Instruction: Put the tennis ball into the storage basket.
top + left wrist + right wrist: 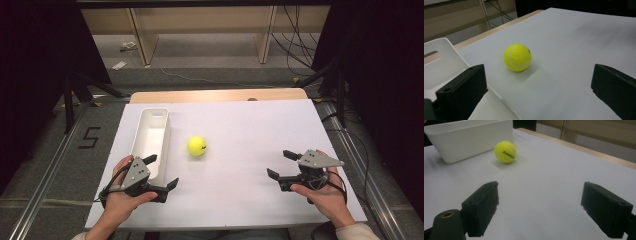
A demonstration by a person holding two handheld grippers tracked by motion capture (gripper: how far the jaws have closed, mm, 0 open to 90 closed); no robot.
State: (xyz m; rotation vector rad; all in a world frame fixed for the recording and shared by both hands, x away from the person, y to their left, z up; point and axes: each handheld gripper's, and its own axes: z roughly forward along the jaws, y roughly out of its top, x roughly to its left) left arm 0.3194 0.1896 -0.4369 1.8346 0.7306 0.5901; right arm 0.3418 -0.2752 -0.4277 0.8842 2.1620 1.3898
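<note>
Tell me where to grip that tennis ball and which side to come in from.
Grip the tennis ball across its widest middle, jaws on opposite sides. It is round, so no part is better than another. It sits on the white sheet, apart from the white bin. The left gripper, open, is nearer; coming from the person's side probably keeps the jaws off the bin wall.

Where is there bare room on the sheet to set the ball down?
Bare: the wide stretch between the tennis ball and the right hand-held gripper, and the far half beyond the ball. Crowded: the left side, where the white bin and the left hand-held gripper sit.
</note>
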